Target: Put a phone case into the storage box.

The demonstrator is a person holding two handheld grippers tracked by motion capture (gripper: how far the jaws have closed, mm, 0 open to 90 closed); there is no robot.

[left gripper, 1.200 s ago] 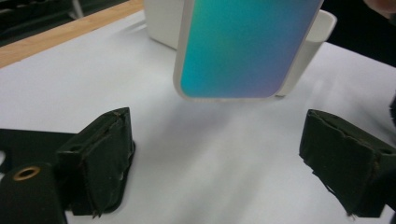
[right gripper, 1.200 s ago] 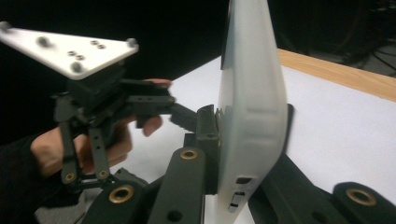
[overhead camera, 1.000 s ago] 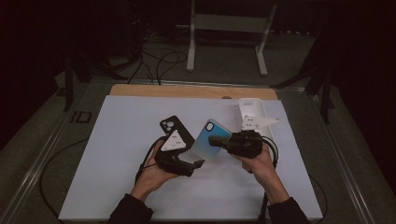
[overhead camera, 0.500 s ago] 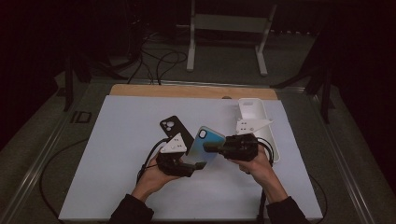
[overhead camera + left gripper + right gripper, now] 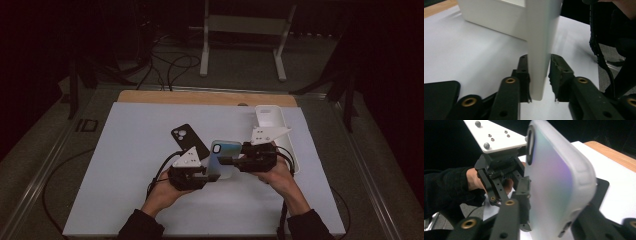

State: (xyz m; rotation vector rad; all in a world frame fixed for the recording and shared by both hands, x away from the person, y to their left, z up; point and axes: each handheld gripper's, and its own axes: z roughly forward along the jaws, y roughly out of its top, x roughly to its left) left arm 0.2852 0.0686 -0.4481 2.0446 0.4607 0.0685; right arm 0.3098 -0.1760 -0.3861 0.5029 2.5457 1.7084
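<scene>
- Phone case with a teal-to-lilac back and a frosted rim is held above the white table, lifted between the two grippers, nearer the table's near edge than its far edge.
- Left gripper: jaws have just been closing on the case; left gripper view shows the case edge standing between the pads, one pad touching, the other a hair off. Grip looks clenched on the case.
- Right gripper: jaws have just been opening; right gripper view shows the case between them, one pad against its back, the far jaw blurred behind the rim. Cannot tell if it grips or has let go.
- Black phone case lies flat on the table, just beyond the left gripper.
- White phone case lies near the table's far right corner, beyond the right gripper.
- Both hands come in from the near edge.
</scene>
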